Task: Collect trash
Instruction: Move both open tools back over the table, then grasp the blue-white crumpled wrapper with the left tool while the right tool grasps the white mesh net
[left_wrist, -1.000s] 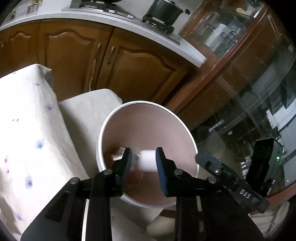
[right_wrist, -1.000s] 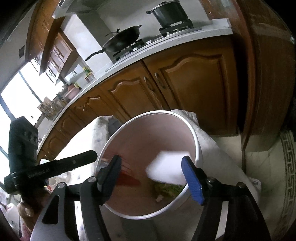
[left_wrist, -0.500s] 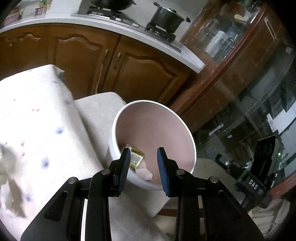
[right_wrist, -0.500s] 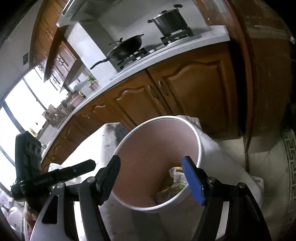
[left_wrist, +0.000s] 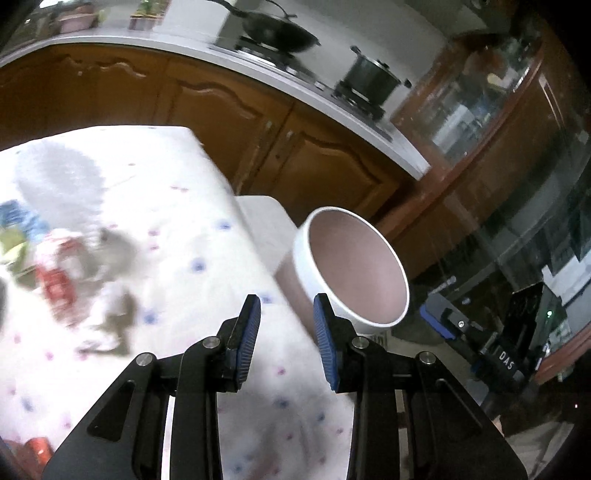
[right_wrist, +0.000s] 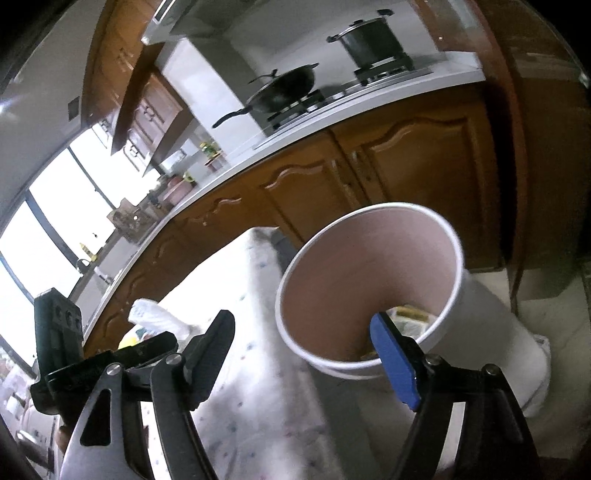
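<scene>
Now both tongs are empty: the left tongs (left_wrist: 286, 317) gape narrowly over the table (left_wrist: 177, 236), the right tongs (right_wrist: 306, 354) wide beside the bin (right_wrist: 454, 291). Best aim left for the blurred wrappers (left_wrist: 55, 280), approach low, and close fully before lifting.

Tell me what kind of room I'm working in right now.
A home kitchen, most likely: a wok and a lidded pot sit on a gas hob, above wooden cabinets, with a cloth-covered table beside the trash bin.
</scene>
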